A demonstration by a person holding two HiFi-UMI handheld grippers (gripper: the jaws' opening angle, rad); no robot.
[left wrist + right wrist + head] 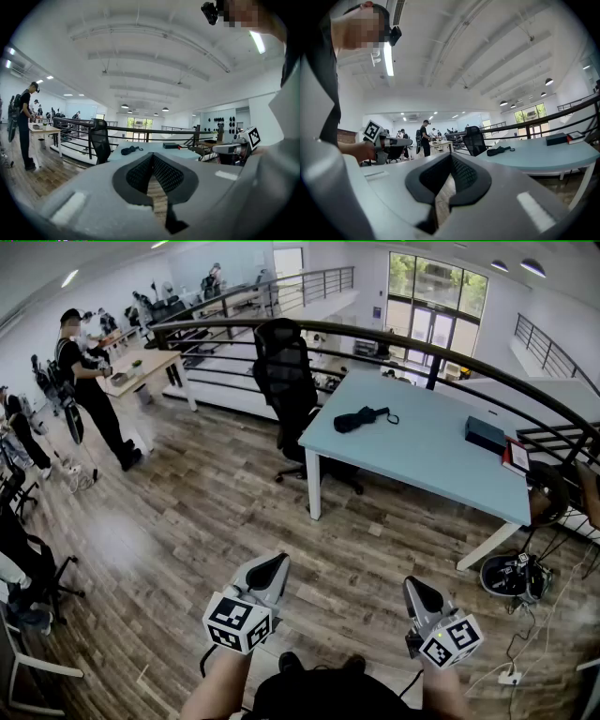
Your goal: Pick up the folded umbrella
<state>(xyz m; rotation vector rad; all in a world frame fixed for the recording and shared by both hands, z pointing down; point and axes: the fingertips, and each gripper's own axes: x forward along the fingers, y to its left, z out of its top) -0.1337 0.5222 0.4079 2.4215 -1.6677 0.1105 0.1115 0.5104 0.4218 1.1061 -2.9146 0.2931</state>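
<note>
Head view: folded umbrella (pixel 361 417) lay on the counter (pixel 422 451), well apart from the person. Pickup not started.

Left gripper view: left gripper (pixel 153 155) closed, empty, umbrella far ahead.

Right gripper view: right gripper (pixel 451 157) closed, empty.

Approach, opening and grasp all remained.

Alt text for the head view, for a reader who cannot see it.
A folded black umbrella lies on a light blue table with a black office chair beside it. Nearer, over wooden floor, the left gripper and right gripper are shut and empty.
</note>
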